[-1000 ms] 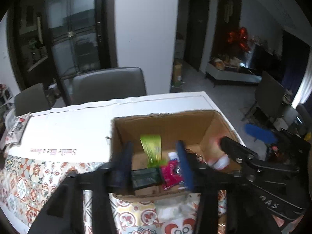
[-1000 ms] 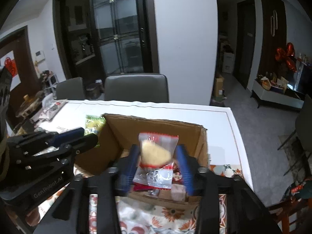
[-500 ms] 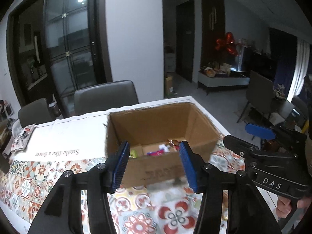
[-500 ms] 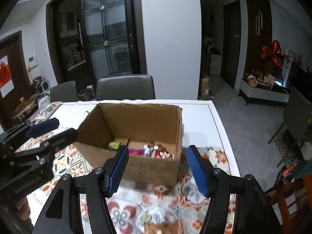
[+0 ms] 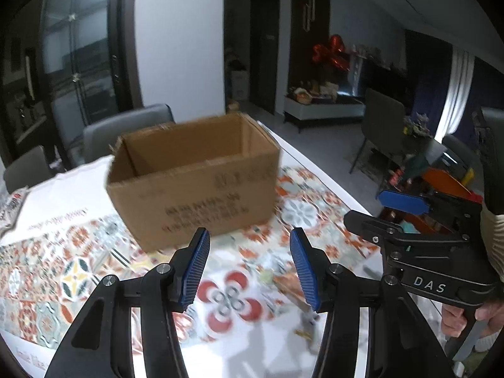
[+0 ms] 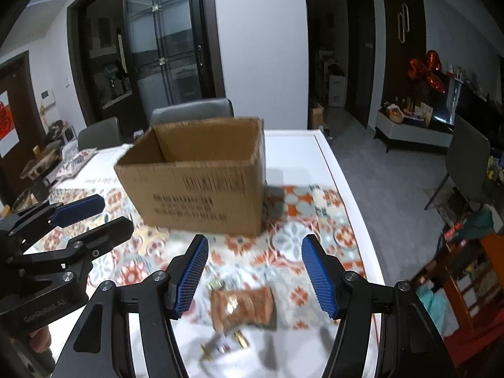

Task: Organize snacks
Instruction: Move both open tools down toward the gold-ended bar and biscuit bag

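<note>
An open cardboard box [image 5: 195, 182] stands on the patterned tablecloth; it also shows in the right wrist view [image 6: 201, 182]. Its contents are hidden from this low angle. My left gripper [image 5: 249, 269] is open and empty, in front of the box. My right gripper [image 6: 255, 275] is open and empty, above a brown snack packet [image 6: 242, 308] lying near the table's front edge. Small gold-wrapped sweets [image 6: 239, 338] lie just below the packet. The right gripper shows at the right in the left wrist view [image 5: 400, 208], and the left gripper at the left in the right wrist view [image 6: 82, 217].
The table's right edge [image 6: 349, 195] runs close to the box. Grey chairs [image 6: 192, 113] stand behind the table. A printed packet [image 5: 11, 204] lies at the far left of the table. Cluttered items [image 6: 466, 252] sit on the floor to the right.
Both grippers let go of their snacks over the box, then pulled back and down toward the table's front edge. The box now looks farther away and its inside is out of sight.
</note>
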The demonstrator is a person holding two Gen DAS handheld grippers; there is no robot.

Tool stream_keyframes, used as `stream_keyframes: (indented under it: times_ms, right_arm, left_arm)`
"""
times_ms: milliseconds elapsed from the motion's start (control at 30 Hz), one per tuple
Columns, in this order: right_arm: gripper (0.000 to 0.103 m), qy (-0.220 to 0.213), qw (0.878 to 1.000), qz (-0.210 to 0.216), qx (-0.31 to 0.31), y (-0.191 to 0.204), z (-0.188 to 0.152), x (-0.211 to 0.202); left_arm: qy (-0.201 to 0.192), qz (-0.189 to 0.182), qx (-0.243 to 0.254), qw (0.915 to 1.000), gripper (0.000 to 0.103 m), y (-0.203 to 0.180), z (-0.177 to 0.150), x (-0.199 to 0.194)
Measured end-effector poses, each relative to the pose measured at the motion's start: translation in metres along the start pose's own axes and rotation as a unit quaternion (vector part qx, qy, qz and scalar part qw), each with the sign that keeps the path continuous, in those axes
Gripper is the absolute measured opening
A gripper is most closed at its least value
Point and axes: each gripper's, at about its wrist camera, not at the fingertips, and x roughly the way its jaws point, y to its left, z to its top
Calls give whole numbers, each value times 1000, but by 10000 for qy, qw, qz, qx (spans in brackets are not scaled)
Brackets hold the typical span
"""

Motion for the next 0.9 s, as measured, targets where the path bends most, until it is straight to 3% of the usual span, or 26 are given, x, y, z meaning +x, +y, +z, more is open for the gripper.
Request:
stream_keyframes:
  times_ms: [533,700,900]
  right_arm:
    - [63,938,9952,-4,261,-27,-77,20]
    - [63,1215,9921,89,315,-29,-91,31]
    - [63,1403,9894,39,370,-33,-103,40]
  left_arm:
    - [866,-653,248,9938,47,-40,-68,45]
    - [1156,-860,232,9893,40,-44,-84,64]
    - [1443,-1009,169,9842,40,-47,-95,82]
